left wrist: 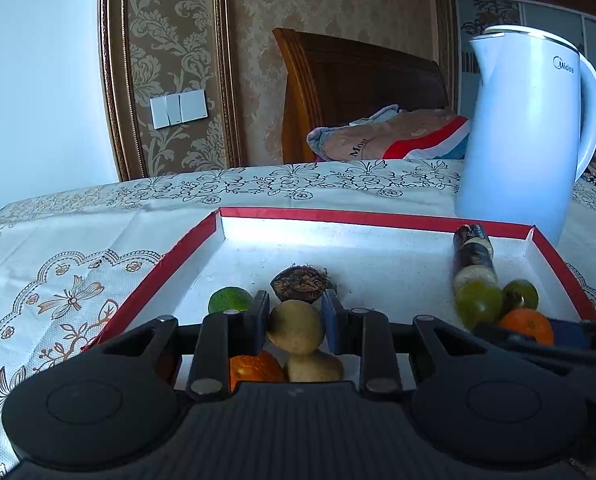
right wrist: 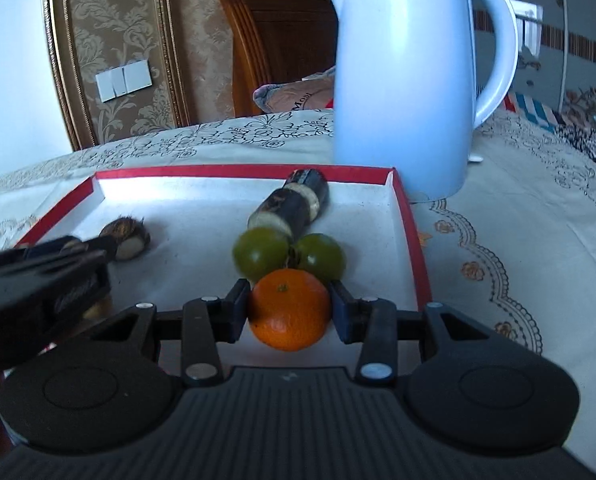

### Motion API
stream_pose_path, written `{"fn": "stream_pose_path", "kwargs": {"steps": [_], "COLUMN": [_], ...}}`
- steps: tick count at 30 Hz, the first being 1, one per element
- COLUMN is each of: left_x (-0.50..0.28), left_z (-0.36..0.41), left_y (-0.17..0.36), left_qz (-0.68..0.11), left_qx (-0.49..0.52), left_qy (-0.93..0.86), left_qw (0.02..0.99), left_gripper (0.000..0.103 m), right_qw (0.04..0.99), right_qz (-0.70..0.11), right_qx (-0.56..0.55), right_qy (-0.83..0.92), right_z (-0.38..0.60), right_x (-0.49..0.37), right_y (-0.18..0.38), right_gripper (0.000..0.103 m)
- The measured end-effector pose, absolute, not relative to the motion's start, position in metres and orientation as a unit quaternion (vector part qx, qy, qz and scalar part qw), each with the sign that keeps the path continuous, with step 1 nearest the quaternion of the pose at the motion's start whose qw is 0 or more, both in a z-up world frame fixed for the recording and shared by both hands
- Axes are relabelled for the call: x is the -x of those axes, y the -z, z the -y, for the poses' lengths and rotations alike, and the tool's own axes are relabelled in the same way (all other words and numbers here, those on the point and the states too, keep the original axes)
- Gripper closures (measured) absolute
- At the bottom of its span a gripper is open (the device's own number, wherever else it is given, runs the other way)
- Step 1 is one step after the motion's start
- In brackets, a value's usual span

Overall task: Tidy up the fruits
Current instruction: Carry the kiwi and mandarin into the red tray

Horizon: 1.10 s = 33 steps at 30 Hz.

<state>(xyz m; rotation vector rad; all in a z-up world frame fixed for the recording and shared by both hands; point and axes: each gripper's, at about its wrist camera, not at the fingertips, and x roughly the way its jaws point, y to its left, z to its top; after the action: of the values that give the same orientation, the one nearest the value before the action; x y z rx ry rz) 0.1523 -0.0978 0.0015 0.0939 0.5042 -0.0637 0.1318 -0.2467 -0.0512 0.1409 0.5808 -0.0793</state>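
Left tool (left wrist: 296,322) is pinching a tan round fruit (left wrist: 296,330), pads tight on both flanks; right tool (right wrist: 290,310) is pinching an orange (right wrist: 289,309), pads on its sides. Both fruits sit low over the front of the red-rimmed tray (left wrist: 377,218), which stands on the counter (left wrist: 58,260) with the floral cloth. Looks like the placing step: each fruit being set next to its own kind. To do it well, bring the orange down until it bears on the tray floor before letting go, since it rolls; keep it off the two green fruits (right wrist: 264,254) just behind it, which lean against the cane piece (right wrist: 294,204) and could get nudged. Same for the tan fruit: a second tan one (left wrist: 313,366) and an orange-coloured fruit (left wrist: 254,366) lie right under the left tool, so lower gently and spread the pads only as far as needed. The two tools are close together, so release one at a time. Kettle (left wrist: 525,132) stands beyond the tray's far right corner, out of the way. Left view alone shows the lime (left wrist: 230,300), the dark hairy fruit (left wrist: 299,282) from the front, and the fruits under the left tool; there the orange is half hidden. Right view alone shows the orange grip clearly and the cut pale face of that hairy fruit; whether either held fruit already touches the tray floor, cannot tell.
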Motion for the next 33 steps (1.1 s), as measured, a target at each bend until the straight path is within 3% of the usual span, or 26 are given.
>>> {"fn": "stream_pose_path", "kwargs": {"steps": [6, 31, 33], "left_x": [-0.156, -0.156, -0.156], "left_z": [0.103, 0.101, 0.102], "left_y": [0.001, 0.008, 0.009], "left_qz": [-0.249, -0.251, -0.257], "left_qx": [-0.061, -0.048, -0.048], "left_qy": [0.034, 0.065, 0.07], "left_qw": [0.966, 0.965, 0.963], "left_gripper": [0.075, 0.075, 0.074], "right_qw": [0.96, 0.958, 0.958], "right_qz": [-0.272, -0.271, -0.271], "right_qx": [-0.033, -0.063, -0.063], "right_qy": [0.055, 0.071, 0.073], "right_z": [0.236, 0.25, 0.25], "right_x": [-0.138, -0.134, -0.134], "right_y": [0.055, 0.055, 0.055], "right_gripper": [0.063, 0.062, 0.055]}}
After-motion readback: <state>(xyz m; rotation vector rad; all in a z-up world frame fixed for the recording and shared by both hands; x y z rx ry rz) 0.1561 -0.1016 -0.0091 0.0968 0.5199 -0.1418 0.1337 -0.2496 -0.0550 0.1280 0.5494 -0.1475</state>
